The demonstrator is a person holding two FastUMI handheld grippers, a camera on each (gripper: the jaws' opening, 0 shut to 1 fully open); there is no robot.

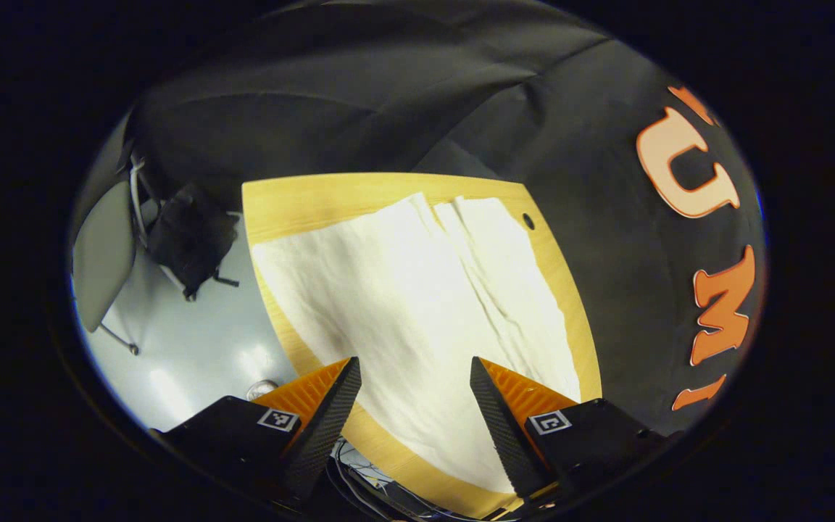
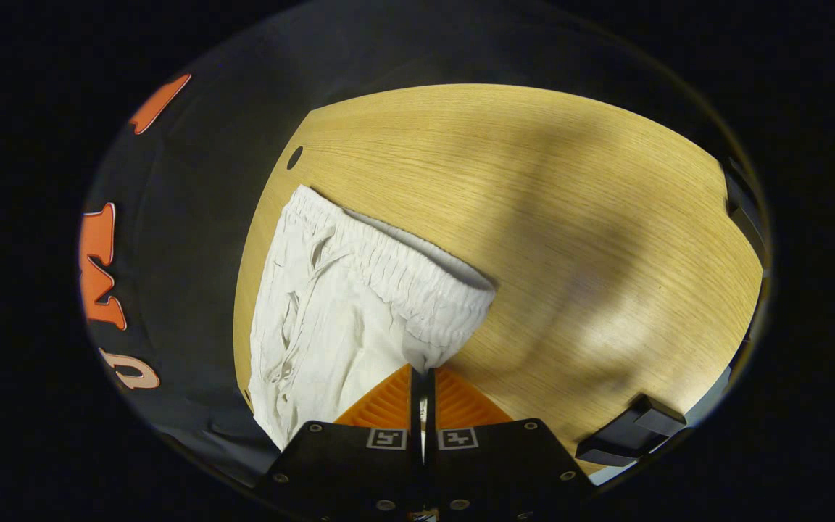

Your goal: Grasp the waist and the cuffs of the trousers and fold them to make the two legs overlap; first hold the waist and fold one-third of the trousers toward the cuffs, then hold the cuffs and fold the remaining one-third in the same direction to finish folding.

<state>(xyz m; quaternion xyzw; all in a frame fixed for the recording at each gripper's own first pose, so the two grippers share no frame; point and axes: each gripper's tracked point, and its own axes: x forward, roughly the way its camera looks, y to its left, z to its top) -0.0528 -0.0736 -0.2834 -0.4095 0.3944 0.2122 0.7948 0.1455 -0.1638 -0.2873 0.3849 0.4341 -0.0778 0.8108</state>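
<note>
1. My right gripper [image 2: 421, 371]: fingers clenched on the white trousers [image 2: 338, 304] just below the elastic waist [image 2: 396, 268].
2. My left gripper [image 1: 415, 366]: fingers spread wide, nothing held, above trousers [image 1: 417, 304].
3. Trousers lie flat on wooden table [image 2: 570, 217], near booth wall side.

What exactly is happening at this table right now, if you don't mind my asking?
A person is folding white trousers on a wooden table with two handheld tools. The right tool is shut on the elastic waistband, at its corner. The left tool is open above the legs, gripping nothing. The trousers lie flat, legs side by side, so no fold shows yet.
</note>
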